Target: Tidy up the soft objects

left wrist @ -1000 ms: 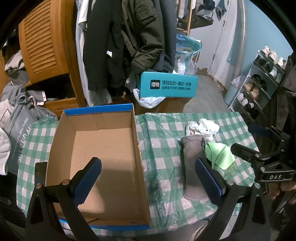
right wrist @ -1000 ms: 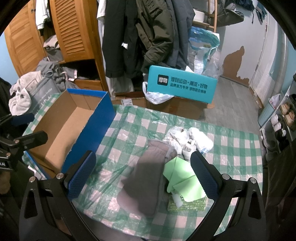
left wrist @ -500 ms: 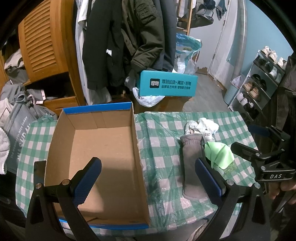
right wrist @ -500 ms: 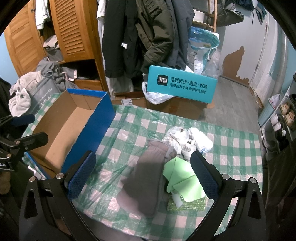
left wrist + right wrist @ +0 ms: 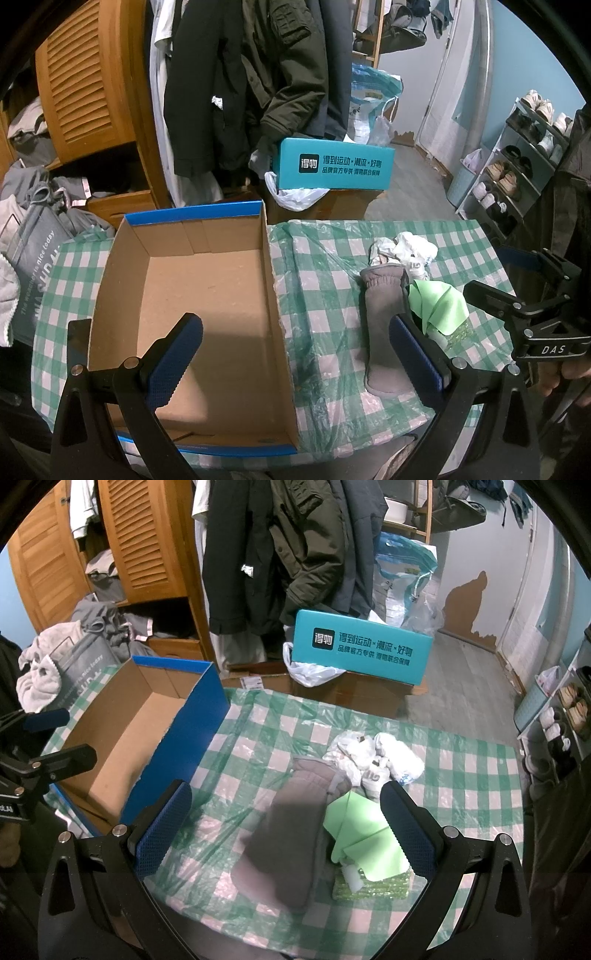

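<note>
Left wrist view shows the open cardboard box point(image 5: 207, 314) with nothing in it, so by my estimate no sorting is done and every soft item remains to be moved. All items lie in one cluster on the checked bench point(image 5: 461, 775), to the right of the box and apart from it. The grey mitten point(image 5: 291, 830) lies flat, long axis running from the near bench edge toward the far edge, tilted slightly; its ribbed cuff points away from the cameras, its rounded end toward them. The green cloth point(image 5: 365, 834) touches the mitten's right side and partly covers a green scouring pad point(image 5: 373, 886). White bundled socks point(image 5: 380, 757) sit just beyond the cuff. The left gripper point(image 5: 295, 354) hovers with fingers spread wide, holding nothing. The right gripper point(image 5: 284, 827) is likewise spread and empty above the mitten.
</note>
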A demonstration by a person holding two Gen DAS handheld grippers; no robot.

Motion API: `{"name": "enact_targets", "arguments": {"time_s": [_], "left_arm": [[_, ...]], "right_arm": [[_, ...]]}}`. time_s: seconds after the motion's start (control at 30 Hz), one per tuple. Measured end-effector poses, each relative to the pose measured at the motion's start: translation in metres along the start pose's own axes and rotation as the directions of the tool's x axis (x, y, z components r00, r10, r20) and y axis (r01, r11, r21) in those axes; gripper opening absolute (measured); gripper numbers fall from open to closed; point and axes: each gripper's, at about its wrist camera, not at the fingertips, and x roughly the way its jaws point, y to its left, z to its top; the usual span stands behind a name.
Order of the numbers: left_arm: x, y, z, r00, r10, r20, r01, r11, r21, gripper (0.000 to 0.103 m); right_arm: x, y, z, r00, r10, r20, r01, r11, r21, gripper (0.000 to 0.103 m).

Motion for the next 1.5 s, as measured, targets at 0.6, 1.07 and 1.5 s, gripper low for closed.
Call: {"name": "enact_targets", "arguments": {"time_s": [0.6, 1.07, 1.5], "left_arm": [[0.007, -0.009, -0.004, 0.999, -0.012, -0.047, 0.013, 1.0, 0.007, 0.102], [0.038, -0.035, 0.003, 0.99, -0.027, -0.14, 0.033, 0.999, 0.039, 0.102], [0.079, -0.068, 0.003, 0.967, -0.061, -0.247, 0.079, 0.995, 0.065, 0.101]], "right_arm": [[0.005, -0.016, -0.007, 1.0, -0.017, -0.011, 0.017, 1.0, 0.008, 0.101], [0.011, -0.056, -0.007, 0.997, -0.054, -0.057, 0.057, 0.997, 0.046, 0.101], [0.044, -0.094, -0.009, 0.991, -0.031, -0.133, 0.036, 0.999, 0.036, 0.093]]}}
